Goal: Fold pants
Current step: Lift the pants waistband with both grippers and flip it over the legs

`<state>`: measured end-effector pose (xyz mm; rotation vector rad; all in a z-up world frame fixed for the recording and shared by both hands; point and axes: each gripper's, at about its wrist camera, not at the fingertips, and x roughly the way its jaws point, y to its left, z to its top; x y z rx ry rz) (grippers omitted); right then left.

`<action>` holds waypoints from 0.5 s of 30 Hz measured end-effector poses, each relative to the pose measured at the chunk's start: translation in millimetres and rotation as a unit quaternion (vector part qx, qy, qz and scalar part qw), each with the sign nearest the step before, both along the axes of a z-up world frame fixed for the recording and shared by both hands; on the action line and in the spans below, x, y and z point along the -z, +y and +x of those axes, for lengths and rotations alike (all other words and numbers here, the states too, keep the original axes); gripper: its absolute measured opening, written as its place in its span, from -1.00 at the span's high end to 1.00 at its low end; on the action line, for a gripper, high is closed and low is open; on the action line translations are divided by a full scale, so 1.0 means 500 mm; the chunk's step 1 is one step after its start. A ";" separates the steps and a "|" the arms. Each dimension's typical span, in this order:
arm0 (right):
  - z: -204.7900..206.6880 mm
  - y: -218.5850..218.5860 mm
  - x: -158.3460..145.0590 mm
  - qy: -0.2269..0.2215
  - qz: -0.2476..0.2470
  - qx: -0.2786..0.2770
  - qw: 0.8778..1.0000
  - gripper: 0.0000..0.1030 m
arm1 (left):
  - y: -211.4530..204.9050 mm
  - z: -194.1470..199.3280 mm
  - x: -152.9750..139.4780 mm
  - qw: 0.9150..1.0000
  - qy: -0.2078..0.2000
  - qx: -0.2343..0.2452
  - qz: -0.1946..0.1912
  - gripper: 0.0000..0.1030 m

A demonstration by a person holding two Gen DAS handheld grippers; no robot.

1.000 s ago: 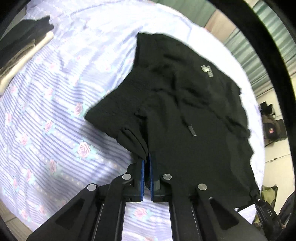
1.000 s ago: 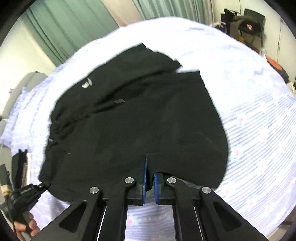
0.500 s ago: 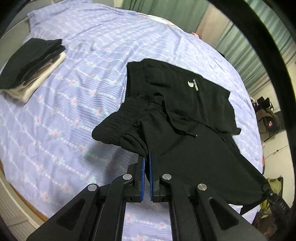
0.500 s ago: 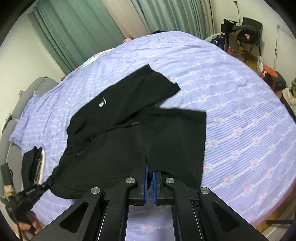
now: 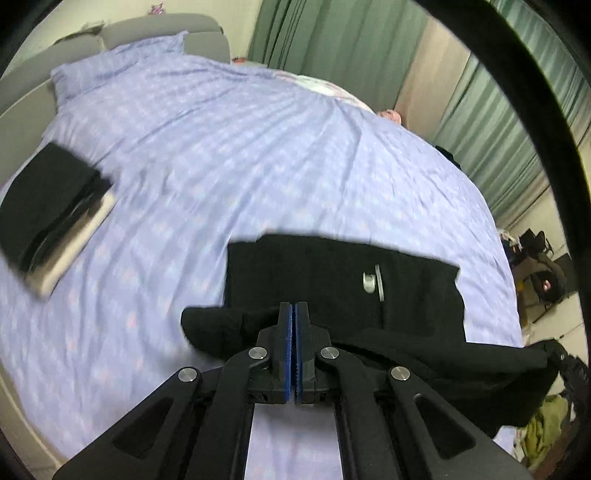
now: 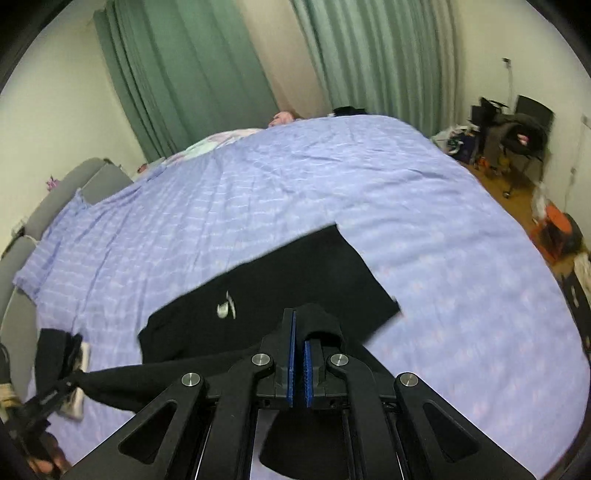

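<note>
Black pants (image 5: 332,273) with a small white logo lie partly on the lilac floral bed sheet (image 5: 221,147), their near edge lifted off it. My left gripper (image 5: 293,308) is shut on the bunched waistband end of that raised edge. My right gripper (image 6: 300,323) is shut on the other end of the same edge, and the black pants (image 6: 280,284) hang stretched between the two. The far half with the logo rests flat on the sheet (image 6: 332,184). The right gripper shows at the left wrist view's right rim, the left gripper at the right wrist view's left rim.
A stack of folded clothes (image 5: 51,214), black over cream, sits on the bed's left part. A grey headboard (image 5: 155,29) and green curtains (image 6: 192,74) stand behind the bed. A chair with bags (image 6: 517,136) and clutter sit on the floor to the right.
Both grippers have risen and tilted up, lifting the near edge of the pants off the sheet. The views now take in the far bed, the curtains and the room.
</note>
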<state>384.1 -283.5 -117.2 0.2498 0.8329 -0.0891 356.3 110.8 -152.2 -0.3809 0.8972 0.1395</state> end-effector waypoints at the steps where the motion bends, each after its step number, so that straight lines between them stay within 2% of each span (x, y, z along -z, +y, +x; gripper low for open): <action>1: 0.037 -0.001 0.007 -0.001 0.001 -0.005 1.000 0.92 | -0.003 0.039 0.006 1.000 -0.005 0.002 0.007 0.94; 5: 0.238 0.021 0.060 0.018 -0.032 -0.045 0.998 0.92 | 0.022 0.170 0.051 1.000 0.004 0.001 0.026 0.94; 7: 0.317 0.039 0.099 0.038 -0.047 -0.063 0.996 0.92 | 0.035 0.230 0.088 0.999 0.024 0.010 0.036 0.94; 10: 0.412 0.062 0.170 0.084 -0.062 -0.081 0.991 0.92 | 0.039 0.306 0.150 0.996 0.058 0.017 0.061 0.96; 12: 0.453 0.068 0.221 0.114 -0.052 -0.081 0.989 0.81 | 0.051 0.338 0.186 0.994 0.078 0.019 0.071 0.96; 13: 0.465 0.070 0.242 0.126 -0.042 -0.082 0.988 0.56 | 0.053 0.350 0.195 0.993 0.083 0.020 0.076 0.96; 14: 0.469 0.073 0.255 0.131 -0.038 -0.083 0.987 0.19 | 0.058 0.353 0.197 0.993 0.085 0.017 0.084 0.76; 15: 0.467 0.078 0.259 0.126 -0.040 -0.085 0.988 0.03 | 0.062 0.356 0.199 0.992 0.086 0.015 0.095 0.38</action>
